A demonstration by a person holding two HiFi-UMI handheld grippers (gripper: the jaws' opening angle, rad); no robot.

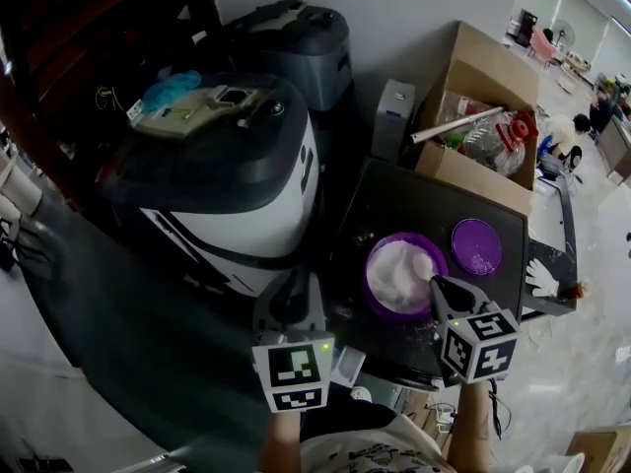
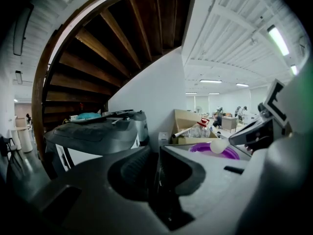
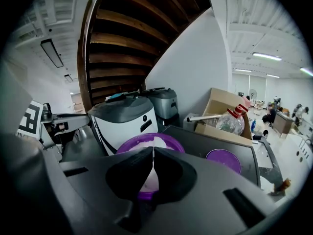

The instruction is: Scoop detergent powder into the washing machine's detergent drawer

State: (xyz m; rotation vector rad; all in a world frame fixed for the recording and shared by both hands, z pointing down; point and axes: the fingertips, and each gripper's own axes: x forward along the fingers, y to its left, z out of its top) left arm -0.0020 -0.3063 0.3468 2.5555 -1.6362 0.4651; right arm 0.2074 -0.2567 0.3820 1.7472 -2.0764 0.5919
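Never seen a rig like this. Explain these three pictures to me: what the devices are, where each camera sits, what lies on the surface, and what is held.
There is no robot here. A person holds a two-jaw gripper in each hand. The head view comes from a camera on the person's head, looking down. The other two views come from cameras riding on the grippers, each looking along its own jaws. The marker cube on each gripper is part of the tool. On the dark surface stands an open purple tub of white powder, with a purple lid beside it. The right gripper is shut on a white scoop over the tub. The left gripper is shut with nothing in it.
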